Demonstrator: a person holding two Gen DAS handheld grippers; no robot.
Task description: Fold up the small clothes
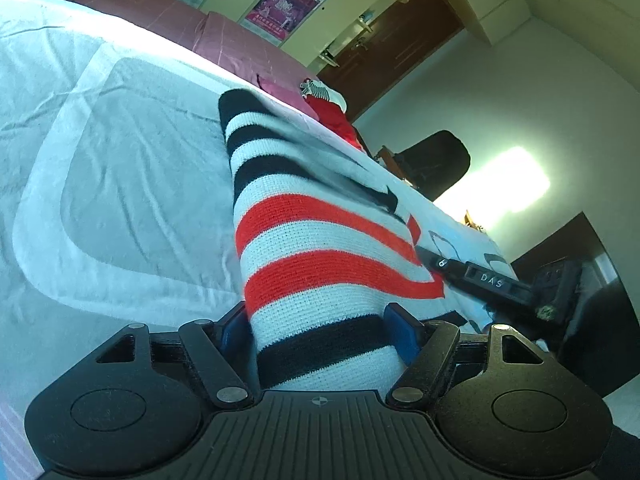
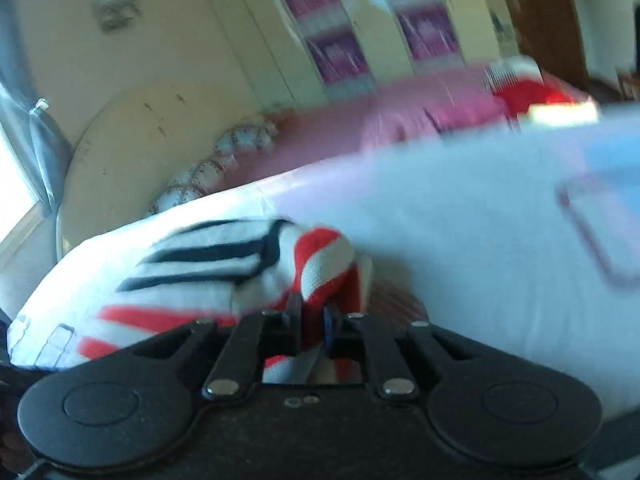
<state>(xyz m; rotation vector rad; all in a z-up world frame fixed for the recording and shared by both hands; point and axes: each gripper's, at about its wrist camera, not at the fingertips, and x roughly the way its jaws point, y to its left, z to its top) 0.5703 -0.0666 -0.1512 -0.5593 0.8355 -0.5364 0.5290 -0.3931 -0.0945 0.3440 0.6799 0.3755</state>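
Nearest the lens, the left claw (image 1: 320, 332) stands wide with a bunched fold of the striped knit garment (image 1: 320, 240) between its blue pads (image 1: 402, 330), which press on its sides. The garment lies on the bed's white sheet (image 1: 120, 160). The right claw (image 2: 314, 326) is nearly closed, pinching the garment's red-and-white edge (image 2: 320, 264). That view is blurred.

We see a knitted garment (image 1: 320, 248) striped in white, black and red, lying on a pale white bed sheet (image 1: 120, 160). Beyond it the bedspread (image 1: 224, 36) is pink, a red cloth (image 1: 336, 116) sits on it, and the wall posters (image 1: 280, 8) are magenta.
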